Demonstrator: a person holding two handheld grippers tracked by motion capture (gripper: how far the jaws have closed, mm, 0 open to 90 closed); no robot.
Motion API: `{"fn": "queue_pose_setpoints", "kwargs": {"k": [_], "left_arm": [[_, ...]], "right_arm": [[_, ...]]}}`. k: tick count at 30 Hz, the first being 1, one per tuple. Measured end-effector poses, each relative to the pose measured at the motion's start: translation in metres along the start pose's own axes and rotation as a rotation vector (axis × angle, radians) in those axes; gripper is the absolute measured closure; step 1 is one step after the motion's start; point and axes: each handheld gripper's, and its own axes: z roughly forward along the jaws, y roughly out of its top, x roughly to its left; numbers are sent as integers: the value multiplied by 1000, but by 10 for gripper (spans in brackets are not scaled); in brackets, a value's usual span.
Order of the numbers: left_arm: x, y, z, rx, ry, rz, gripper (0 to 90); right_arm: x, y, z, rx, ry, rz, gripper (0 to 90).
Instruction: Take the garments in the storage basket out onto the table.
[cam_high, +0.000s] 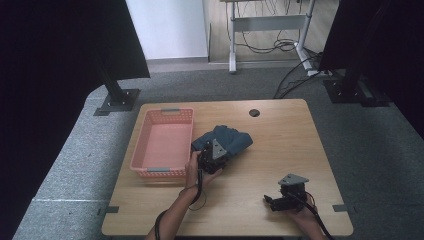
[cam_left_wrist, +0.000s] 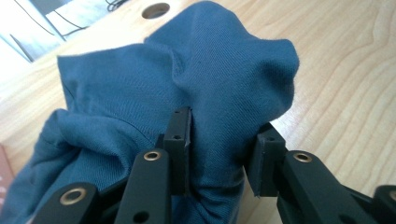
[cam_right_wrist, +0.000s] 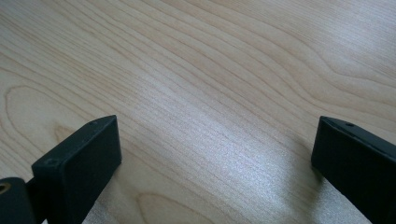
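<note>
Two forearms are seen coming in from the bottom of the high view, each hand holding a black gripper over a wooden table (cam_high: 280, 135). Near the right front of the table, the right gripper (cam_high: 272, 202) is held low, well apart from everything else. Its jaws are spread wide, and in the right gripper view (cam_right_wrist: 215, 154) bare wood is seen between them.

Near the middle of the table, the left gripper (cam_high: 212, 150) is placed at the near edge of a crumpled blue cloth (cam_high: 227, 140). In the left gripper view, a fold of the blue cloth (cam_left_wrist: 187, 93) is pinched between the two jaws of the left gripper (cam_left_wrist: 219, 154), which are closed on it. The rest of the cloth is bunched up on the table beyond the jaws.

Just to the left of the cloth, a pink basket (cam_high: 140, 150) is set on the table. A small round hole (cam_high: 254, 112) is seen in the tabletop near its far edge.
</note>
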Motion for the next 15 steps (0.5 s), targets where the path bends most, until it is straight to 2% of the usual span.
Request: {"fn": "queue_pose_setpoints", "kwargs": {"k": [10, 15], "left_arm": [[-2, -8, -3, -48, -28, -35, 568], [-3, -13, -6, -66, -38, -38, 543]], "right_arm": [[0, 0, 0, -1, 0, 1, 9], [0, 0, 0, -1, 0, 1, 10]]}}
